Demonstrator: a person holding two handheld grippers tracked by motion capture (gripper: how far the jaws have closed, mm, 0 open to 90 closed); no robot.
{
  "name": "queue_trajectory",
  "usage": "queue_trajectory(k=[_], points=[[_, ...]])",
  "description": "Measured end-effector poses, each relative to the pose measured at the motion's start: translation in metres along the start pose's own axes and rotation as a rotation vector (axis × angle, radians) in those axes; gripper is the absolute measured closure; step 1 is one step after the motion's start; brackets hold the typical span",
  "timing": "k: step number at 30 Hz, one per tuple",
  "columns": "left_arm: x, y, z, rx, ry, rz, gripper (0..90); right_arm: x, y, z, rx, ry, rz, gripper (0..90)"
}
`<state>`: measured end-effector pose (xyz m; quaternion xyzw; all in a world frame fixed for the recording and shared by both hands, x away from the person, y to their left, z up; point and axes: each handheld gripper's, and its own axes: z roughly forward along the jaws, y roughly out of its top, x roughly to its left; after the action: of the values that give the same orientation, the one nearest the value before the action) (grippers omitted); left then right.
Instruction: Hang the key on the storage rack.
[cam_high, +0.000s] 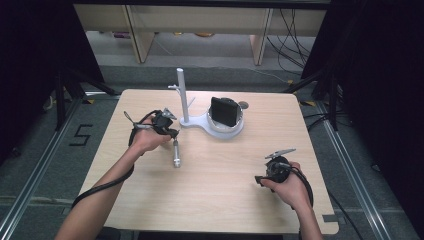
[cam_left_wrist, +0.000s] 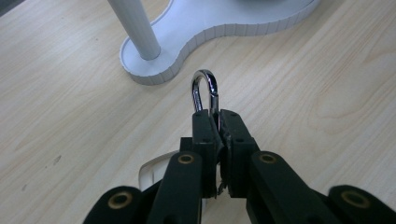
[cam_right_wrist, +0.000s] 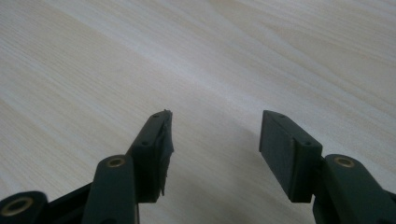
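The left gripper (cam_left_wrist: 217, 122) clamps a silver carabiner clip (cam_left_wrist: 204, 91), whose loop juts past the jaw tips just short of the white stand (cam_left_wrist: 196, 32) on the desk (cam_high: 225, 170). The right gripper (cam_right_wrist: 215, 140) hovers wide open, holding nothing, above bare wood near the desk's front right.

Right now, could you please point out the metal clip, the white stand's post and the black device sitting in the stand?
metal clip (cam_left_wrist: 204, 87), left gripper view, on its curved silver loop.
white stand's post (cam_high: 182, 95), high view, midway up the upright post.
black device (cam_high: 224, 111), high view, on its dark front face.
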<state>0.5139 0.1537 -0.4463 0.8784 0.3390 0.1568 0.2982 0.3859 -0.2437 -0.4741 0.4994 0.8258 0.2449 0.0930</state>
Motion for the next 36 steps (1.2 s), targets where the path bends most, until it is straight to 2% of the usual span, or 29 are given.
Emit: queue_trajectory(k=[1,2,3,4,7,12,22,25,27,32,36], points=[[0.0,-0.001,-0.001,-0.018,0.01,-0.002,85.4,-0.001,0.0,0.001,-0.006,0.003,-0.018,45.2],[0.0,-0.002,-0.002,-0.031,0.013,-0.006,85.4,0.001,0.0,0.0,0.0,0.007,0.006,45.2],[0.001,-0.002,-0.004,-0.037,0.015,-0.011,85.4,0.0,0.0,0.001,-0.002,0.007,-0.009,45.2],[0.001,-0.002,-0.006,-0.057,0.019,-0.023,85.4,0.002,0.0,0.0,0.008,0.003,0.008,45.2],[0.001,-0.004,-0.014,-0.098,0.03,-0.028,85.4,0.002,0.0,0.0,0.006,0.003,0.005,45.2],[0.003,-0.005,-0.022,-0.118,0.038,-0.018,85.4,0.002,0.0,0.0,0.007,0.002,0.005,45.1],[0.008,-0.007,-0.035,-0.194,0.04,-0.072,85.4,0.002,0.0,0.001,0.002,0.003,0.0,45.2],[0.01,-0.008,-0.038,-0.216,0.049,-0.077,85.4,0.002,0.0,0.001,0.002,0.002,0.0,45.2],[0.009,-0.008,-0.038,-0.245,0.056,-0.103,85.4,0.002,0.0,0.001,0.004,0.004,0.003,45.2],[0.011,-0.008,-0.043,-0.275,0.08,-0.112,85.4,0.002,0.0,0.0,0.006,0.002,-0.011,45.2],[0.013,-0.005,-0.046,-0.295,0.091,-0.119,85.4,0.002,0.0,0.001,0.0,0.0,0.001,45.2]])
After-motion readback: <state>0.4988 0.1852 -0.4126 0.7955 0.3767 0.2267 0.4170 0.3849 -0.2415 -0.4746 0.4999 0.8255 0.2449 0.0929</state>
